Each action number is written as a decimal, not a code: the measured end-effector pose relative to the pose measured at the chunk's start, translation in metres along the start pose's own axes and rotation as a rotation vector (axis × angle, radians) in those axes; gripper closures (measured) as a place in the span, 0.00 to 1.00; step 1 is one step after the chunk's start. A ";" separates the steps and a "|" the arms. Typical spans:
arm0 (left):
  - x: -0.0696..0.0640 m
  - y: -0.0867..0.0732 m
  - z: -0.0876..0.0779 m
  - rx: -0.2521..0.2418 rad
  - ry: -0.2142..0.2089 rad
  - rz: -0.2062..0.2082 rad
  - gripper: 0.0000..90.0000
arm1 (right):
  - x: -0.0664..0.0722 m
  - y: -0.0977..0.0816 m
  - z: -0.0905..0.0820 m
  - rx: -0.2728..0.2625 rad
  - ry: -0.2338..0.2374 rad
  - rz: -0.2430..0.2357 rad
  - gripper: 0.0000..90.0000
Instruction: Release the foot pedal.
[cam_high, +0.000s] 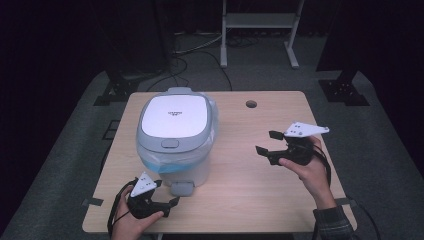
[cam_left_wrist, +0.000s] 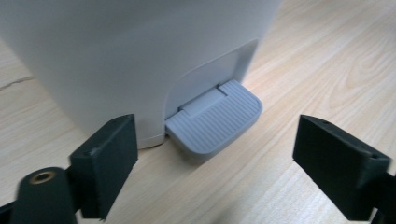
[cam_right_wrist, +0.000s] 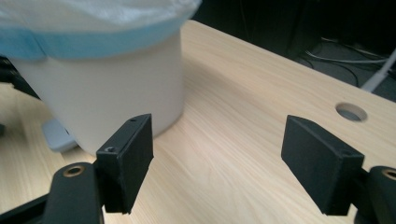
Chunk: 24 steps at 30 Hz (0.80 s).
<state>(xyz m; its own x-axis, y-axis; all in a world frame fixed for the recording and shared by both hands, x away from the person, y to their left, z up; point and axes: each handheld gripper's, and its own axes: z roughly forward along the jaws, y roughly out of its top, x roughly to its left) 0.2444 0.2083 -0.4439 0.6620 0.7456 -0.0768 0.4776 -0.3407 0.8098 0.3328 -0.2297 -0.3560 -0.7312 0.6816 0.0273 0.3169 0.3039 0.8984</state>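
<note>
A small white pedal bin (cam_high: 175, 145) with a grey-rimmed shut lid (cam_high: 173, 116) stands on the wooden table (cam_high: 250, 185), left of centre. A blue-edged plastic liner (cam_right_wrist: 98, 37) hangs out under the lid. Its grey foot pedal (cam_left_wrist: 215, 119) sticks out at the front base. My left gripper (cam_high: 172, 206) sits low near the front edge, just short of the pedal (cam_high: 181, 188), jaws open and empty. My right gripper (cam_high: 265, 145) hovers over the table to the right of the bin, pointing at it, jaws open with nothing between them.
A round cable hole (cam_high: 251, 104) is in the far part of the tabletop. Beyond the table are cables on the grey floor (cam_high: 200, 50) and the legs of a white frame (cam_high: 260, 30). Black stands (cam_high: 345, 85) flank the table.
</note>
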 end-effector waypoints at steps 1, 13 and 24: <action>0.001 -0.001 -0.001 -0.001 0.000 0.000 0.10 | -0.001 -0.003 -0.001 0.004 -0.008 0.003 0.26; 0.021 -0.010 -0.006 0.005 0.020 0.009 0.07 | -0.016 -0.045 -0.014 0.048 -0.065 0.069 0.26; 0.039 -0.016 -0.007 0.033 0.057 0.003 0.07 | -0.024 -0.092 -0.022 0.129 -0.126 0.122 0.25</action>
<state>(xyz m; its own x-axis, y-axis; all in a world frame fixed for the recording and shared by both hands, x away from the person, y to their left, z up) 0.2580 0.2466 -0.4560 0.6297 0.7758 -0.0403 0.4951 -0.3607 0.7904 0.3083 -0.2887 -0.4301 -0.6034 0.7943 0.0703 0.4794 0.2909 0.8280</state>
